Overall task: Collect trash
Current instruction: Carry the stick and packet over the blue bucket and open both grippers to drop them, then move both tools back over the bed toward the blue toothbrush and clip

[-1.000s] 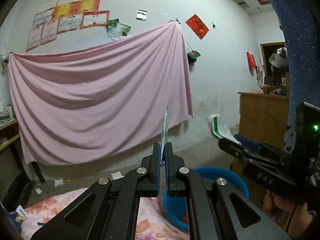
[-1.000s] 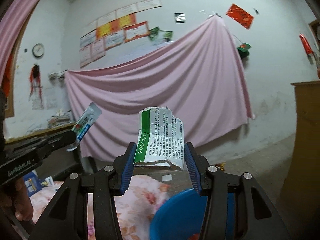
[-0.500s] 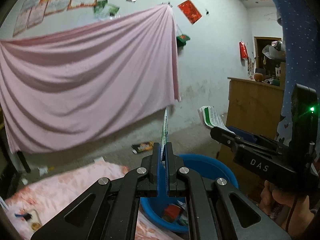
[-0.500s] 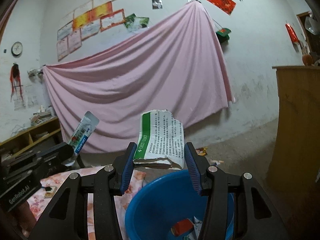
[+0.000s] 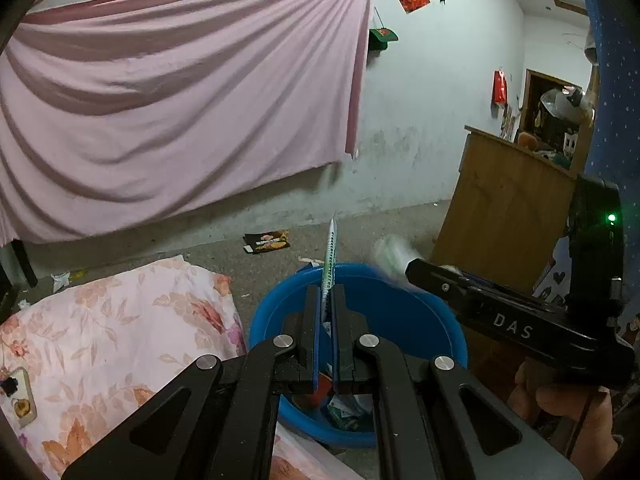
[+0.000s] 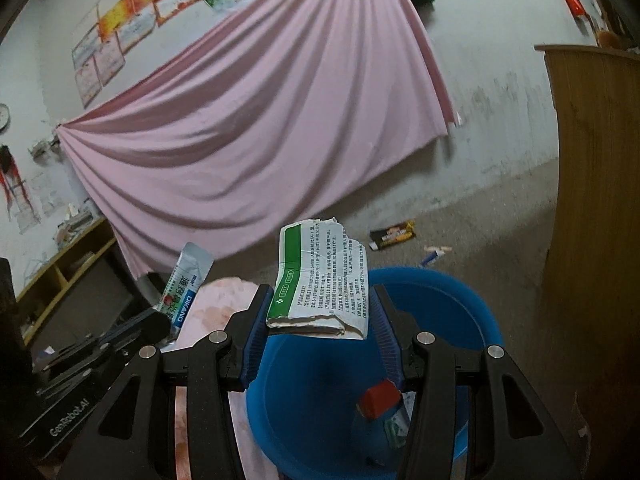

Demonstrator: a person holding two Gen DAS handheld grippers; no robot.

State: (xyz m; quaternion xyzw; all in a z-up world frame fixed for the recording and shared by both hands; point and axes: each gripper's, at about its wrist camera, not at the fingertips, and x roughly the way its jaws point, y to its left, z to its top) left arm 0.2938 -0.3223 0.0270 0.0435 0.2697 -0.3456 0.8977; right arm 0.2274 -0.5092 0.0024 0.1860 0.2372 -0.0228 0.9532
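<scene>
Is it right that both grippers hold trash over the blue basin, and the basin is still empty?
Not empty. The right wrist view shows the blue basin already holding trash, including a red piece. The rest stands: the right gripper holds a torn green-and-white box, the left gripper a thin sachet.

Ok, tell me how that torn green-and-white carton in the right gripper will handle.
The carton is flattened, torn card, so probably light and fairly stiff. Its ragged top edge suggests it crushes or tears easily. Released over the blue basin, it may flutter rather than drop straight.
</scene>
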